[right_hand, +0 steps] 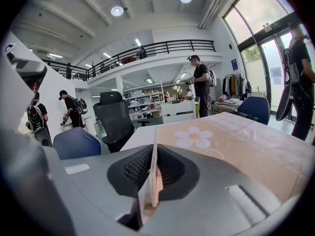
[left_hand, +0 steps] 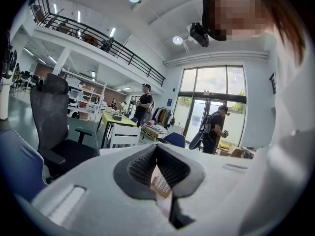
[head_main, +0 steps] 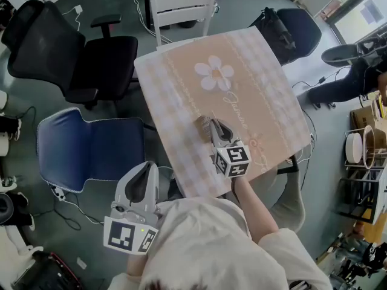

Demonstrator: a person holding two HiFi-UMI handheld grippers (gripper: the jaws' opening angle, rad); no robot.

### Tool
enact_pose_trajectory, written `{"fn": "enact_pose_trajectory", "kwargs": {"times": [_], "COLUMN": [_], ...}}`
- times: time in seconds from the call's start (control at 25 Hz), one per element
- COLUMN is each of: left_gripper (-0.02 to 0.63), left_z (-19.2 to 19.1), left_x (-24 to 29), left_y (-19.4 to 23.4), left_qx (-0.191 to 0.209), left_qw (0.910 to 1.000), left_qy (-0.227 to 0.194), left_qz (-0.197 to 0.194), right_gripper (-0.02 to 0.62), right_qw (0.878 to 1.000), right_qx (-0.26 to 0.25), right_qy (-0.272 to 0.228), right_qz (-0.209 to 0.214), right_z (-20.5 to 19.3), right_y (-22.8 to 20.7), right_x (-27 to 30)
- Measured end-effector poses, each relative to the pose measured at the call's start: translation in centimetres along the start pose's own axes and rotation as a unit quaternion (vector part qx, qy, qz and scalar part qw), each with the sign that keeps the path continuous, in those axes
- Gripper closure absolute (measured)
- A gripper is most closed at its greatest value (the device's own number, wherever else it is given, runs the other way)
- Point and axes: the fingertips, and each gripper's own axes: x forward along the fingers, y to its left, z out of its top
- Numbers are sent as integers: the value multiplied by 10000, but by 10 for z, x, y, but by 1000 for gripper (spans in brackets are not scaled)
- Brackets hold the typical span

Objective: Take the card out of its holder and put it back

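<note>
Your right gripper (right_hand: 156, 147) view shows what the head view can't: fingers closed on a thin white card (right_hand: 149, 183), edge-on and upright between the pads. The head view only gives a small tan-grey shape at those fingertips, over the floral bench (head_main: 181, 83) near the edge closest to you. Card or holder there, can't tell; touching the cloth or not, can't tell either. Your left gripper (head_main: 144, 171) sits off the bench's left side beside your torso, well apart from the card. Its own view shows fingers closed tip to tip, nothing held, only a striped sliver through the gap below. Blue chair (head_main: 91, 147), black chair (head_main: 91, 59) and white chair (head_main: 181, 8) ring the bench. People stand far back in both gripper views.
</note>
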Motion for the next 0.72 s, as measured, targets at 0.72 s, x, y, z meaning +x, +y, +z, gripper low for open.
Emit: {"fn": "enact_pose_trajectory", "kwargs": {"times": [0.72], "left_gripper": [606], "left_z": [-1], "left_x": [-5], "left_y": [2], "left_qx": [-10], "left_qw": [10000], "left_qy": [-42], "left_qz": [63], "right_gripper": [514], "right_qw": [9998], "right_qx": [-54], "right_qy": [-162], "right_qz": [-60], "right_z": [15], "right_y": [-1], "right_x": [-4]}}
